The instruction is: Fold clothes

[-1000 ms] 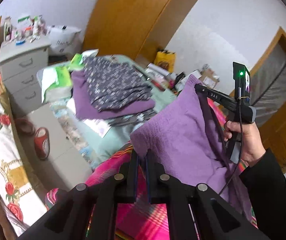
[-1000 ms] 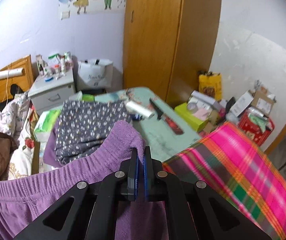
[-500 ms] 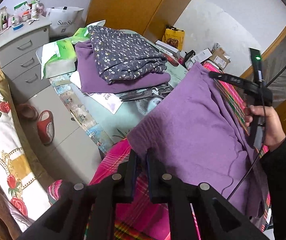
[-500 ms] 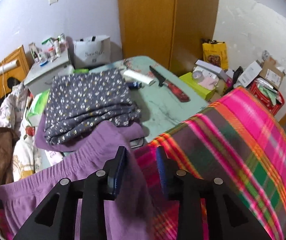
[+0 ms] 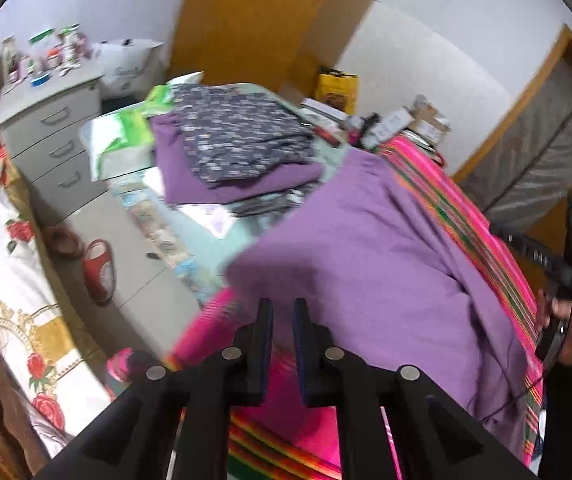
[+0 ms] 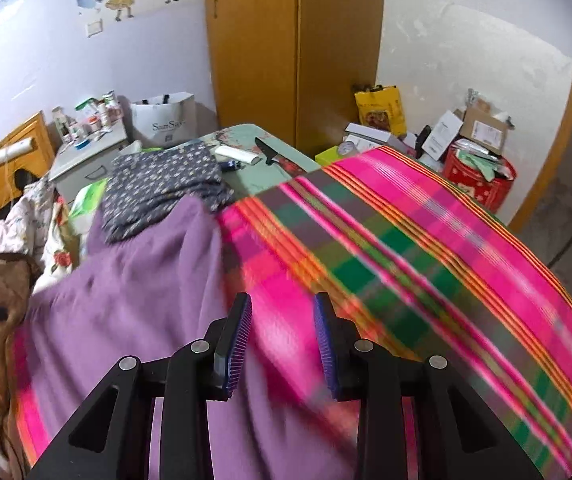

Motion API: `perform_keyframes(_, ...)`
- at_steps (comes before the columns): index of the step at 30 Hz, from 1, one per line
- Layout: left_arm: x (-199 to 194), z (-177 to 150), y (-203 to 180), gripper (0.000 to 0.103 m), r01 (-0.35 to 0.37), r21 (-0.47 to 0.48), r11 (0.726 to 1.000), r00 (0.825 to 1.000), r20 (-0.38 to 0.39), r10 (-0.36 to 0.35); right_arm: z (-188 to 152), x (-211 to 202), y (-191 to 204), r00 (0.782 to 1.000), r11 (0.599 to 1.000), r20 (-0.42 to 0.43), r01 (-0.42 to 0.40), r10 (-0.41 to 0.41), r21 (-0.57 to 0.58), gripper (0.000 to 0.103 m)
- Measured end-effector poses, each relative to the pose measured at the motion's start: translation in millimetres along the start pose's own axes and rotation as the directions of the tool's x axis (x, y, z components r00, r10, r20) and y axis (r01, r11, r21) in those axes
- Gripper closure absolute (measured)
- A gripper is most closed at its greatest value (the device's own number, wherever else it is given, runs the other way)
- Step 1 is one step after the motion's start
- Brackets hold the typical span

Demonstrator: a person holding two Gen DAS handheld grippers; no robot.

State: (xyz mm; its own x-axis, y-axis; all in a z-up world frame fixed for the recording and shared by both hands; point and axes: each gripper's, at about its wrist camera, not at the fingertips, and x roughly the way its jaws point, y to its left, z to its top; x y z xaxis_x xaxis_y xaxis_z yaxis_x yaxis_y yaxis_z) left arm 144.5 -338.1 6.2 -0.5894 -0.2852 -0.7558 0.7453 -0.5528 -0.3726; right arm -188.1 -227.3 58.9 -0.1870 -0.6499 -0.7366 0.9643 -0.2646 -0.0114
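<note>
both grippers spread, holding nothing: left gripper (image 5: pixel 282 322) and right gripper (image 6: pixel 282 336) above purple garment (image 5: pixel 369 264) on plaid cloth (image 6: pixel 425 248). risk: loose fold slumps, slides off.

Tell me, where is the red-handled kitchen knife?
The red-handled kitchen knife lies on the pale green table, right wrist view, upper middle, beside a white tube.

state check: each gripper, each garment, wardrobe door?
left gripper: jaws slightly apart, nothing between them
right gripper: open, empty, over the plaid cloth
purple garment: lying flat on the plaid cloth, released
floral garment: folded, stacked on folded purple cloth
wardrobe door: closed
</note>
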Motion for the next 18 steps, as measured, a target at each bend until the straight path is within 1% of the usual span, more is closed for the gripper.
perform_keyframes(5,2,-23,-54,0.093,0.091,0.112,0.99,0.995,-0.045,-0.086,-65,-59,7,1.0,1.0,0.015,0.025,-0.025,0.002,0.07)
perform_keyframes(8,3,-38,-81,0.093,0.125,0.165,0.978,0.991,-0.068,-0.115,-101,-83,14,0.999,0.999,0.016,0.044,-0.044,0.013,0.07)
perform_keyframes(13,9,-65,-115,0.093,0.157,0.225,0.962,0.983,-0.124,-0.132,-150,-107,26,0.998,0.997,0.01,0.063,-0.064,0.049,0.07)
perform_keyframes(18,13,-81,-139,0.093,0.17,0.279,0.945,0.98,-0.145,-0.133,-185,-123,37,0.996,0.991,0.011,0.088,-0.09,0.099,0.07)
